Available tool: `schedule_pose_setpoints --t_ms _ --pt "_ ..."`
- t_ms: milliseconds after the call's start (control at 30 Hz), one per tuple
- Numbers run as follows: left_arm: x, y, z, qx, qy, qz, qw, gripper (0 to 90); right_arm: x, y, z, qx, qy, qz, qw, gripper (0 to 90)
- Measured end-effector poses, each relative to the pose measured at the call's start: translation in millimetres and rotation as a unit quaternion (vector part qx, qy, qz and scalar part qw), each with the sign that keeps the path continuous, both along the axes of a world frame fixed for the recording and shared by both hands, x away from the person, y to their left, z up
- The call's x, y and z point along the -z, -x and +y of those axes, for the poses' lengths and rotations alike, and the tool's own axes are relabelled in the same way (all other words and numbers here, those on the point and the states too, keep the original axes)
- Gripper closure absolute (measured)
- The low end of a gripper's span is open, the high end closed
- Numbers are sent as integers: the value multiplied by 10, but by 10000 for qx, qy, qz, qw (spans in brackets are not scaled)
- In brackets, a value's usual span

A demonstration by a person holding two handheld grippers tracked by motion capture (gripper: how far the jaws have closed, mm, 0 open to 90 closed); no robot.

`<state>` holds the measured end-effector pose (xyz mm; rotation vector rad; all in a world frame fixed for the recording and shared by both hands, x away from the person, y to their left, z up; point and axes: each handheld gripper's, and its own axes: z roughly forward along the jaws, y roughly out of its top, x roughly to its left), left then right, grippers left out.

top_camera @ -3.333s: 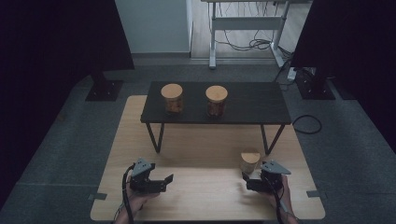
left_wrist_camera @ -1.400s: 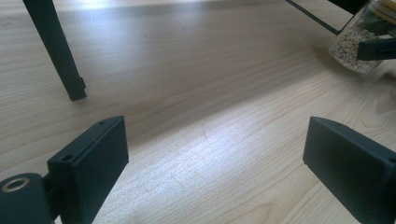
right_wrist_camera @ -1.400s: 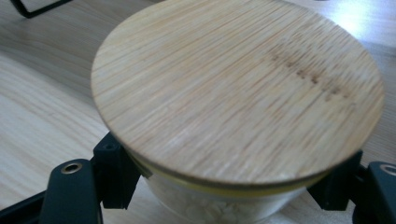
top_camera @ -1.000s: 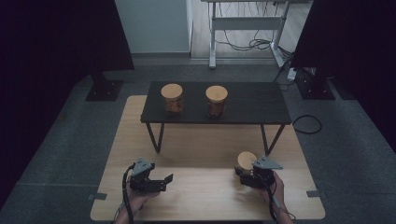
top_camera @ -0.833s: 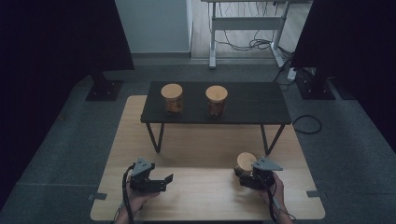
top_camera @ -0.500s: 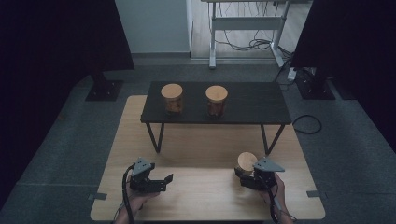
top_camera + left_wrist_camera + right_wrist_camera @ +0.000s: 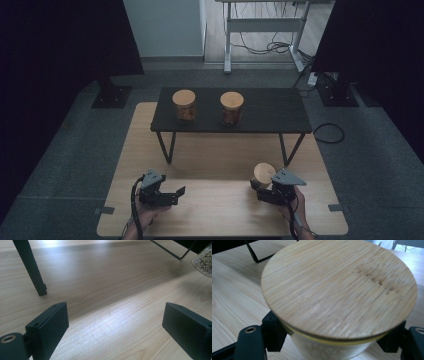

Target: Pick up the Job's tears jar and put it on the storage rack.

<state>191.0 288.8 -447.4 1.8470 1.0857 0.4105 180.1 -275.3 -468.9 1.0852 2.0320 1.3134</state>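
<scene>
A glass jar with a round bamboo lid point(image 7: 263, 175) stands at the front right of the wooden board. My right gripper point(image 7: 261, 186) is shut on its glass body just below the lid. In the right gripper view the lid point(image 7: 339, 287) lies between the black fingers point(image 7: 273, 332), which press on the jar's sides. My left gripper point(image 7: 176, 196) rests at the front left of the board, open, with nothing between its fingers. In the left gripper view its wide-set jaws frame bare wood, and the jar's glass with pale beans point(image 7: 203, 261) shows at the top right.
A low black table point(image 7: 270, 110) stands across the back of the wooden board point(image 7: 210, 160) and carries two more lidded jars point(image 7: 184, 104) point(image 7: 232, 106). Its thin legs point(image 7: 31, 267) reach the board ahead of the grippers. Grey carpet surrounds the board.
Since the earliest frame my right gripper has moved left up to the jar and closed around it. Over the last second nothing visibly moved. The left gripper stayed put.
</scene>
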Motion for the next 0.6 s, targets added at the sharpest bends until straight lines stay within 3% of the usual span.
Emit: schedule_pose_setpoints --t_ms 600 --pt "2 -9 -9 19 -11 16 10000 64 -59 54 -29 -169 -92 -173 9997 249"
